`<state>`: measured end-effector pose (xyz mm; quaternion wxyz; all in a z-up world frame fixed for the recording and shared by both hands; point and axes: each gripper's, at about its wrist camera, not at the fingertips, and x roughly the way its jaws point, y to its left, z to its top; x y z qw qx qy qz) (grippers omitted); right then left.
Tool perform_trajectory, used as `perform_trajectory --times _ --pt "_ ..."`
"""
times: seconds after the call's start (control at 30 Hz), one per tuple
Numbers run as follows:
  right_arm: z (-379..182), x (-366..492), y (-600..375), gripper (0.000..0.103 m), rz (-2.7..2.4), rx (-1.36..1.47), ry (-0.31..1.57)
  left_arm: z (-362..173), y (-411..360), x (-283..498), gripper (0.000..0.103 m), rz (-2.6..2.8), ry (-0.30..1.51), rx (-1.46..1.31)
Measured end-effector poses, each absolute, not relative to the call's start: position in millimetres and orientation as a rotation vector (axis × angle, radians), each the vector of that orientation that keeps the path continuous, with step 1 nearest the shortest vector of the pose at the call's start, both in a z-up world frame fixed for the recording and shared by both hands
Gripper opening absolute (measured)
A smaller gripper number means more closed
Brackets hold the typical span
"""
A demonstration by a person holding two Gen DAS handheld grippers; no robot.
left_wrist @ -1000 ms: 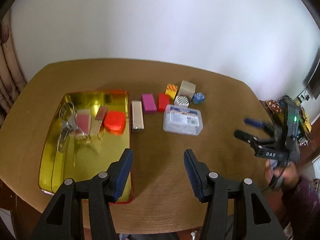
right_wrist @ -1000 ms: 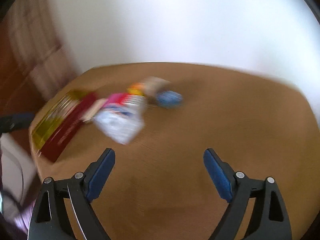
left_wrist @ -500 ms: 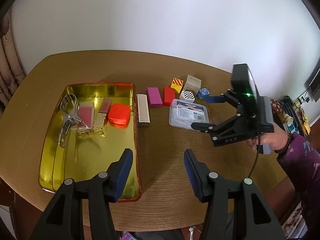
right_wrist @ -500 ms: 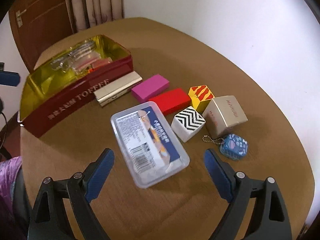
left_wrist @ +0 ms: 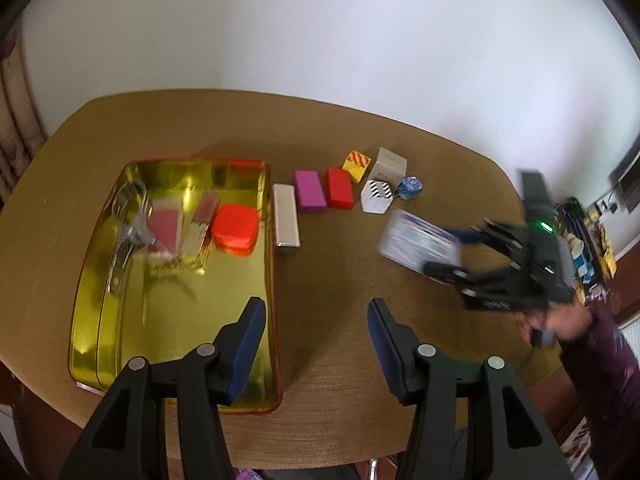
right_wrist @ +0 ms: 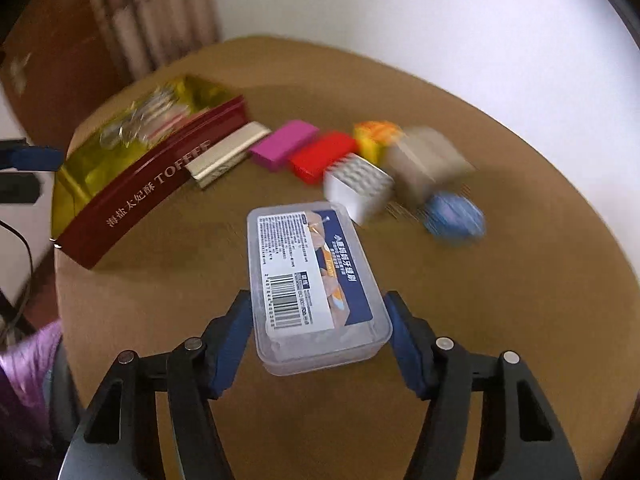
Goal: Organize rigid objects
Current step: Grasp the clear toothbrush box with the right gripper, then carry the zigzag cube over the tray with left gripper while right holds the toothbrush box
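A: Item one, nearest: right gripper (right_wrist: 318,334), blue-padded. State?

B: Jaws closing on the clear rectangular plastic box with a blue-and-white printed label (right_wrist: 312,280). Both pads sit against its long sides at the near end. The box appears lifted and tilted off the round brown wooden table (right_wrist: 500,320), though blur leaves that uncertain.

A: Item two: left gripper (left_wrist: 316,344).

B: Fingers parted, nothing between them. It hangs above the table at the near edge, over the right rim of the gold-lined red rectangular tin (left_wrist: 180,320), which lies at nine o'clock from the box.

A: Tin contents?

B: A flat rounded orange-red case (left_wrist: 235,227), metal tongs (left_wrist: 124,232) and some small flat packets, too blurred to list.

A: Farther out, loose on the table?

B: A row at twelve o'clock from the box: silver bar-shaped box (left_wrist: 286,220) just beside the tin, magenta block (left_wrist: 309,191), red block (left_wrist: 339,188), white zigzag-striped cube (left_wrist: 376,197), yellow-and-red striped cube (left_wrist: 357,165), beige carton (left_wrist: 390,166), blue patterned keychain charm (left_wrist: 411,188).

A: Step in hand?

B: Probably securing the plastic box for transfer. The next move calls for a firm pinch, then a carry toward nine o'clock into the open part of the tin, clear of the left gripper.
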<state>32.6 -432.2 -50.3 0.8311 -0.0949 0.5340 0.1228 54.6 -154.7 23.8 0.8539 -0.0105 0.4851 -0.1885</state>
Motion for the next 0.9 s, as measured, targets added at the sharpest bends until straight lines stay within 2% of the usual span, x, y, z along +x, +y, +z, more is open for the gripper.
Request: perform_trajectory --times 0.23,0.47,0.9 --pt "-45 -37 -521 0.061 -0.040 -0.014 1.085 17 -223 85 0.054 -0.502 1.007 0.113" --pt "-51 -53 -546 0.060 -0.141 0.059 1.003 -6 -285 129 0.054 -0.563 1.058 0.129" --pt "-51 -56 -554 0.060 -0.133 0.132 0.982 -46 -312 185 0.054 -0.474 1.091 0.193"
